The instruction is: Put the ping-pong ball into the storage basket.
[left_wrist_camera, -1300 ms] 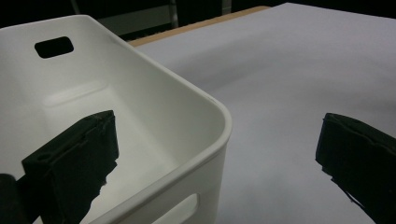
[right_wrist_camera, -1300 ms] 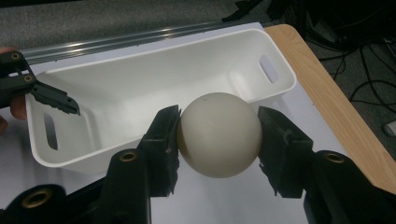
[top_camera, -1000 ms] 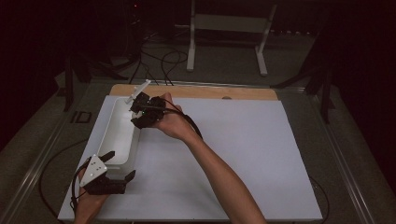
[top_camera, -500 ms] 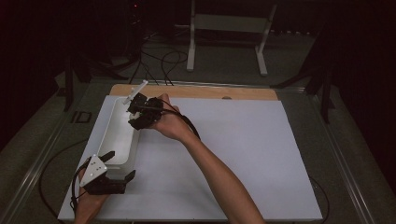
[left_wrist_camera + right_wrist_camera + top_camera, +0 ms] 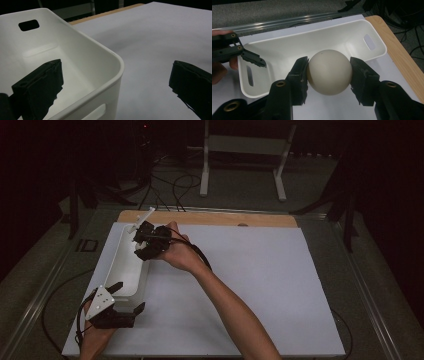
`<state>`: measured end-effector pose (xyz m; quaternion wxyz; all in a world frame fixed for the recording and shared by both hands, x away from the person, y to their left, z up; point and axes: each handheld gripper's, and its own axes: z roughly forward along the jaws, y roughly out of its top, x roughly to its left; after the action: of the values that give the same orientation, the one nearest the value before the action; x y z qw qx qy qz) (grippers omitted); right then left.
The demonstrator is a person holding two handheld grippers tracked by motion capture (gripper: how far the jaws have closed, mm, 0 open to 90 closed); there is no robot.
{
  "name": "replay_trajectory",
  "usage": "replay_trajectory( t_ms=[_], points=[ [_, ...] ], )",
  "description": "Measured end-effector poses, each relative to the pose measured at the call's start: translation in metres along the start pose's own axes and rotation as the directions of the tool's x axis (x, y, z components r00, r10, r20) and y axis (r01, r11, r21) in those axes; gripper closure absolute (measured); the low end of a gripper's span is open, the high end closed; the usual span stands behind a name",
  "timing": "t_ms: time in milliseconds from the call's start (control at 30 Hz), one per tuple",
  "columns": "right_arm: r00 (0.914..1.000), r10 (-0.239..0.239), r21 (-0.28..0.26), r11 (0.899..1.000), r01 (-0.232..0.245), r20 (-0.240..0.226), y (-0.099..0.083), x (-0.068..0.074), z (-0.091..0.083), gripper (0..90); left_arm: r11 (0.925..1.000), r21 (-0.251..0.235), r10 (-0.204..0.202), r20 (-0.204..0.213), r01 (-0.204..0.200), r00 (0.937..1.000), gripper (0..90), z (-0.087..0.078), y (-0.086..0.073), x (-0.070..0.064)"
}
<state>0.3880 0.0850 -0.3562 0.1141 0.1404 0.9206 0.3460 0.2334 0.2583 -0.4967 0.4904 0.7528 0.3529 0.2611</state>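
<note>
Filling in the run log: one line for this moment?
right gripper: shut on ball, above bin | left gripper: open, jaws astride bin's near wall

High view: dim overall, the surroundings beyond the white table [image 5: 260,285] falling off to near black; the table top itself reads as grey-white, lit evenly from above. Slight softness and grain throughout. Faint, diffuse shadow under the forearm [image 5: 235,315] on the table. Left gripper view: the white bin [image 5: 75,62] is bright, with a soft sheen on its inner wall; the black jaws close to the lens are blurred. Right gripper view: brightest and sharpest; the cream ball [image 5: 329,72] shows gentle shading toward its underside; no harsh glare.
</note>
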Motion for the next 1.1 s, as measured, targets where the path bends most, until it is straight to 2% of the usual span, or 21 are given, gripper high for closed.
replay_trajectory(
  t_ms=[1100],
  points=[
    [0.9994, -0.014, 0.005, 1.0, 0.014, -0.031, 0.006, 0.012, 0.013, 50.3, 1.0, -0.002, -0.004, 0.001, 0.004, 1.0, 0.0, 0.0, 0.0, 0.0]
  ],
)
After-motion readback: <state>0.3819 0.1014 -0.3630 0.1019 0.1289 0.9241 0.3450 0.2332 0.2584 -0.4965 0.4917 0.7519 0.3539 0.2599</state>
